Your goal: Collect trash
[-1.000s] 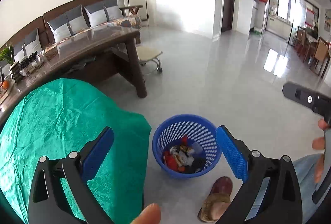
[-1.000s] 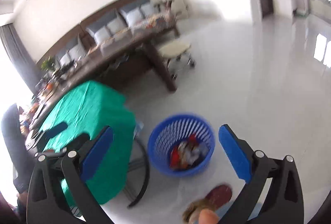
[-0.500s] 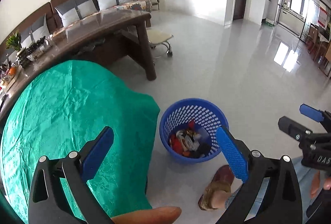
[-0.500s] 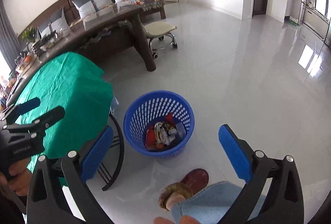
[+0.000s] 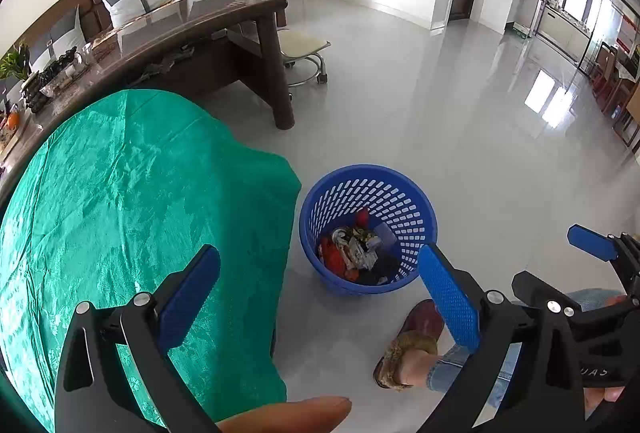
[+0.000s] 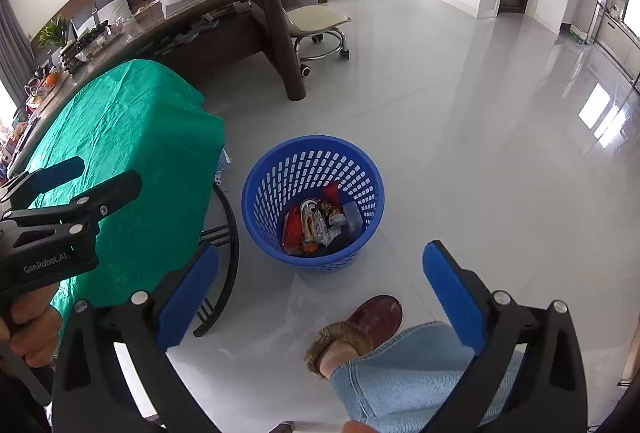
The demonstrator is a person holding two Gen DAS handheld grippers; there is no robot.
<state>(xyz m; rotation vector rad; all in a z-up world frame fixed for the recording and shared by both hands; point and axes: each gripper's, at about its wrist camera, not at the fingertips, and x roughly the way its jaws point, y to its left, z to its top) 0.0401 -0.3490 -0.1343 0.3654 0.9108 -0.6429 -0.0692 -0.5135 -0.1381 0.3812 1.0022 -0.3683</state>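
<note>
Nearest, the left hand-held gripper (image 5: 320,297) is spread wide with nothing between its blue pads, and the right hand-held gripper (image 6: 320,297) is likewise wide apart and empty. Since a second ago both have risen and drawn back, so each now shows in the other's view. Below them a slippered foot (image 6: 360,329) and a denim leg stand on the grey floor (image 6: 480,153). Just beyond the foot sits the blue basket (image 6: 256,193), with the trash (image 6: 316,221), crumpled wrappers, lying at its bottom as before. To the basket's left is the green-clothed worktop (image 5: 120,193), more of it in view than earlier. Farther off stand a dark wooden table (image 5: 224,25), a stool (image 6: 320,21) and a sofa.
</note>
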